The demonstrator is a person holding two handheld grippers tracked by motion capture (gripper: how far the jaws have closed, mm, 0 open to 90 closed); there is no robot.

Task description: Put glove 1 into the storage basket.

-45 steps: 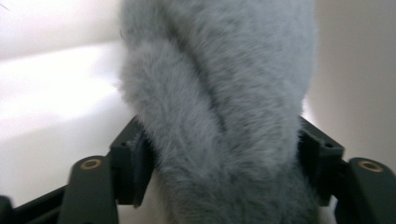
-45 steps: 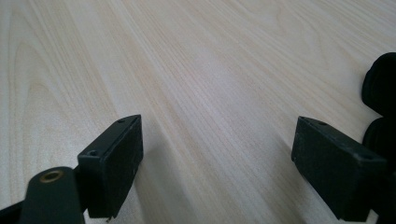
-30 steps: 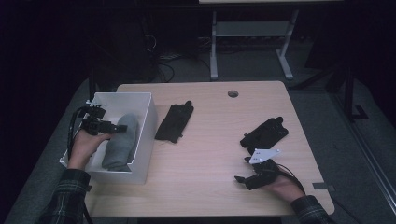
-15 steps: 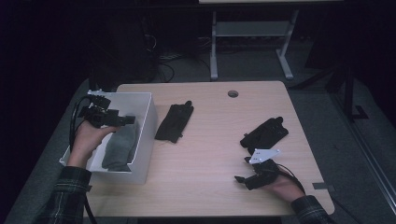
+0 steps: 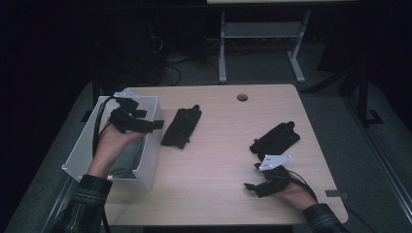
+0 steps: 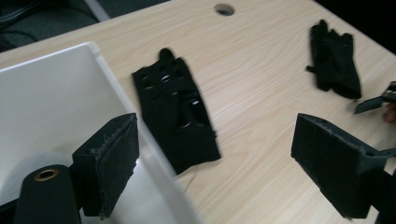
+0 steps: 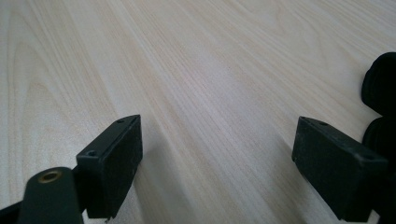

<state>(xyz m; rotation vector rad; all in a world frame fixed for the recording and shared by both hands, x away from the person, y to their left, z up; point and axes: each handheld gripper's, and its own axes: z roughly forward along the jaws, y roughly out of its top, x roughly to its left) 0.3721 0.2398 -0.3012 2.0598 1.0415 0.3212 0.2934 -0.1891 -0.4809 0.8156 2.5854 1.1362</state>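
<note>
a light wooden surface (image 5: 218,160) stands in a dark room. at its left edge sits a white box (image 5: 148,160) with a grey cloth (image 5: 127,158) inside. the left gripper (image 5: 145,124) hovers above the box rim, jaws released and empty. just right of the box lies a black glove (image 5: 181,127), flat. a second black glove (image 5: 275,140) lies farther right. near it, the right gripper (image 5: 252,186) rests low over bare wood, jaws released.

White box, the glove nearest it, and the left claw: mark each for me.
White box (image 5: 148,158), high view, near wall.
Glove (image 6: 177,116), left gripper view, palm.
Left claw (image 6: 215,168), left gripper view, midway between open jaws.
</note>
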